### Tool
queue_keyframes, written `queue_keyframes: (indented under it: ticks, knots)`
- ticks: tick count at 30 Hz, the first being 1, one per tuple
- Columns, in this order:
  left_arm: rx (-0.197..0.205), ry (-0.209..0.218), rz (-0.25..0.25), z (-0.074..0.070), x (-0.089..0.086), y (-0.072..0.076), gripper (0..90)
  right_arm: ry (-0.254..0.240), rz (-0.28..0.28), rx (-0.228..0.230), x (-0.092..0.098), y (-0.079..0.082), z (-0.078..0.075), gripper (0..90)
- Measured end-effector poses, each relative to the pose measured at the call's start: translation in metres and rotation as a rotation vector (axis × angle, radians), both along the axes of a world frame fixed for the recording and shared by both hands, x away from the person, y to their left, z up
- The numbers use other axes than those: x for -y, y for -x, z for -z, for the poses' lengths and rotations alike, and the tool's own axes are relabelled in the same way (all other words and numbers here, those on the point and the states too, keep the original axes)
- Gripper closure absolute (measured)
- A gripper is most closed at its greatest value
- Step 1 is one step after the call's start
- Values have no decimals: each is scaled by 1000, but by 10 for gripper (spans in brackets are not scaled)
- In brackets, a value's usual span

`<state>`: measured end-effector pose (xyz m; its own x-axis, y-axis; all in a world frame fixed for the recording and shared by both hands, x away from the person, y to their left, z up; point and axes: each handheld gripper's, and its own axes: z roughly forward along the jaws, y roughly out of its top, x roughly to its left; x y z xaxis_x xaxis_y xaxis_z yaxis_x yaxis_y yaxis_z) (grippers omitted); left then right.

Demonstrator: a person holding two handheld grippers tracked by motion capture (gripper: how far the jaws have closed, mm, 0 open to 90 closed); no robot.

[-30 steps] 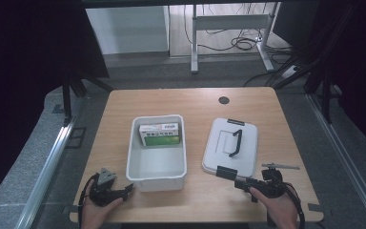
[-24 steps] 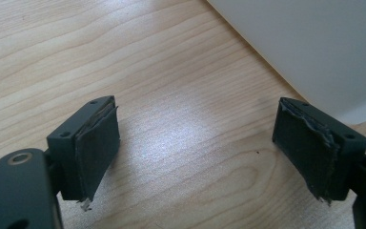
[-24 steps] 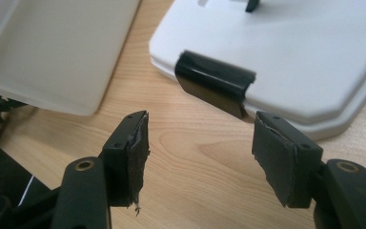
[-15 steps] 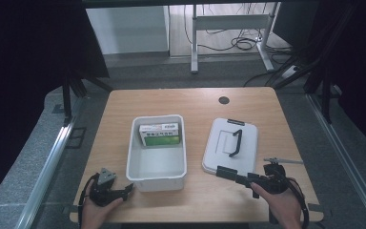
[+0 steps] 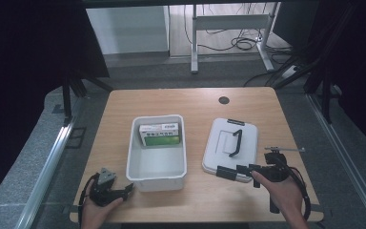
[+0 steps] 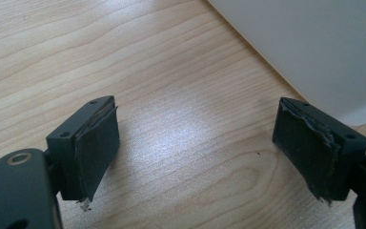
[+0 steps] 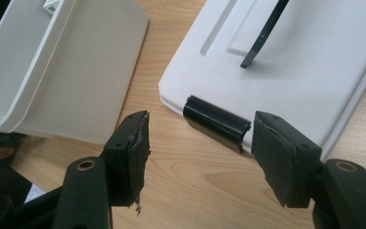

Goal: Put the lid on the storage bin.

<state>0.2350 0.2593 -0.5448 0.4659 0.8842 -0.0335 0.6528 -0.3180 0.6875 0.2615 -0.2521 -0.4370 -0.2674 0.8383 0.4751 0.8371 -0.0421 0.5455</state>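
Note:
A white bin (image 5: 156, 168) stands mid-table with a green-and-white box (image 5: 159, 134) lying at its far end. To its right lies a white lid (image 5: 219, 140) with a black handle (image 5: 236, 142) and a black clip (image 5: 225, 172) on its near edge. My right gripper (image 5: 240, 171) is open at the lid's near edge. In the right gripper view the clip (image 7: 217, 123) sits just ahead of the gap of the right gripper (image 7: 202, 148). My left gripper (image 5: 123, 191) rests open near the bin's front left corner. The left gripper (image 6: 200, 138) has only bare wood between its pads.
The wooden table (image 5: 200, 102) has a round dark grommet (image 5: 224, 100) at its far side. The bin's white wall (image 6: 310, 47) rises close ahead and right of the left jaws. The bin (image 7: 52, 62) stands left of the lid (image 7: 310, 62). Dark floor and a desk frame lie beyond.
My right hand has shifted slightly right and forward, staying at the lid's near clip. The left gripper has barely moved. Both stay open.

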Motion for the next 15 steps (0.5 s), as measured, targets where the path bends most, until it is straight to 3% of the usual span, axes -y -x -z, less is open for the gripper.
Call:
queue_keyframes:
  ticks: [15]
  knots:
    - [0, -1, -2, 0, 0, 0, 157, 30, 27, -27, -1, -30, -8, 382]
